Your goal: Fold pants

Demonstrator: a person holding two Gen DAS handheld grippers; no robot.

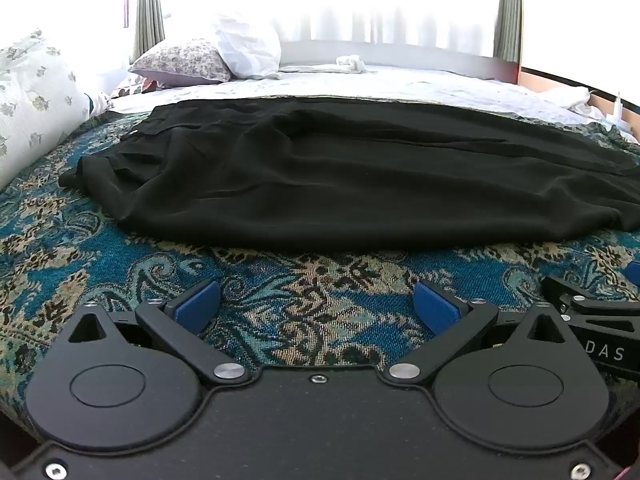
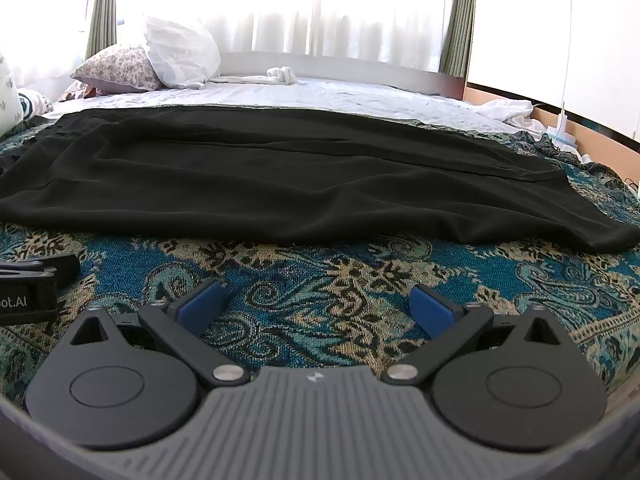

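Observation:
Black pants (image 1: pixel 360 172) lie spread flat across the blue patterned bedspread (image 1: pixel 280 300), waistband at the left, legs running right; they also show in the right wrist view (image 2: pixel 300 176). My left gripper (image 1: pixel 316 308) is open and empty, low over the bedspread, short of the pants' near edge. My right gripper (image 2: pixel 316 308) is open and empty, likewise in front of the near edge, toward the leg end. Each gripper shows at the other view's edge, the right one in the left wrist view (image 1: pixel 592 312) and the left one in the right wrist view (image 2: pixel 36 276).
A white floral bolster (image 1: pixel 36 100) lies at the left. Patterned and white pillows (image 1: pixel 192 60) sit at the bed's far left, with a white cloth (image 1: pixel 348 64) behind the pants. Curtains and a bright window are beyond. The bed's right edge has crumpled white sheets (image 2: pixel 504 112).

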